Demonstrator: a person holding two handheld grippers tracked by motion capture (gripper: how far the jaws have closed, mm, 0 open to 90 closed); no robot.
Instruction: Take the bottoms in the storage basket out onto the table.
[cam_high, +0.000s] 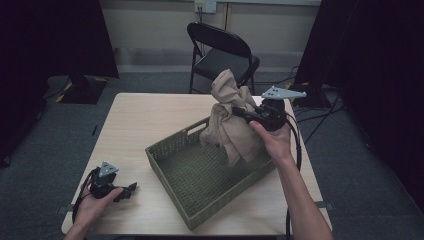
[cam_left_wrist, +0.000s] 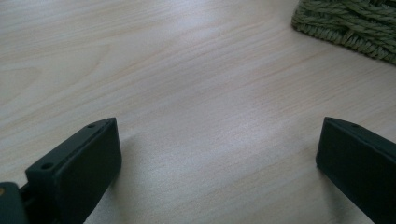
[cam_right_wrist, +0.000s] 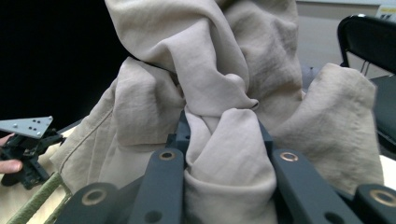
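A bunched beige cloth (cam_high: 230, 120) hangs over the far right corner of a green woven basket (cam_high: 192, 192), its lower folds trailing inside. My right gripper (cam_high: 239, 113) is shut on the cloth and holds it above the basket rim. In the right gripper view the cloth (cam_right_wrist: 224, 84) bulges out between the two black jaws, which pinch a thick fold of it (cam_right_wrist: 223, 135). My left gripper (cam_high: 131, 189) rests on the table left of the basket, jaws wide open and nothing between them (cam_left_wrist: 219, 149). The basket's corner (cam_left_wrist: 345, 23) lies ahead of it.
The light wooden table (cam_high: 140, 120) has bare room at its far left. A black folding chair (cam_high: 222, 52) stands behind the table's far edge. Dark curtains hang at both sides of the room.
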